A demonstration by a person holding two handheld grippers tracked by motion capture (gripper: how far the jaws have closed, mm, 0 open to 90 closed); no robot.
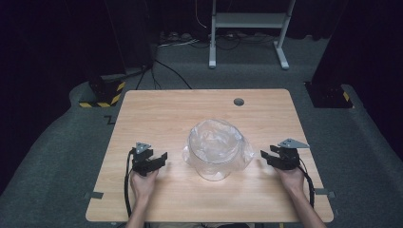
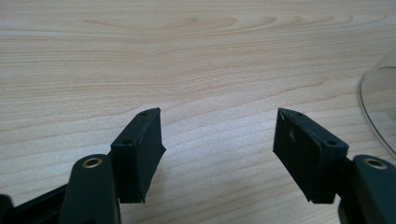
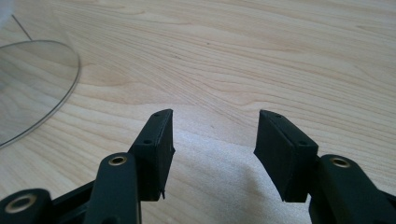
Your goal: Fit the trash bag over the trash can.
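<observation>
My left gripper (image 2: 219, 135) sits low over the table (image 1: 157, 109), jaws wide with only bare wood between them. My right gripper (image 3: 214, 140) is the same, wide and empty. The clear bowl (image 1: 216, 149), lined with plastic, stands mid-table between them, touching neither.

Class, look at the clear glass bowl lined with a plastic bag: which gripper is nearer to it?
Left, narrowly. The left gripper sits just off the clear glass bowl on its left; the right gripper sits slightly farther off on its right. Both are open, touching nothing.
</observation>
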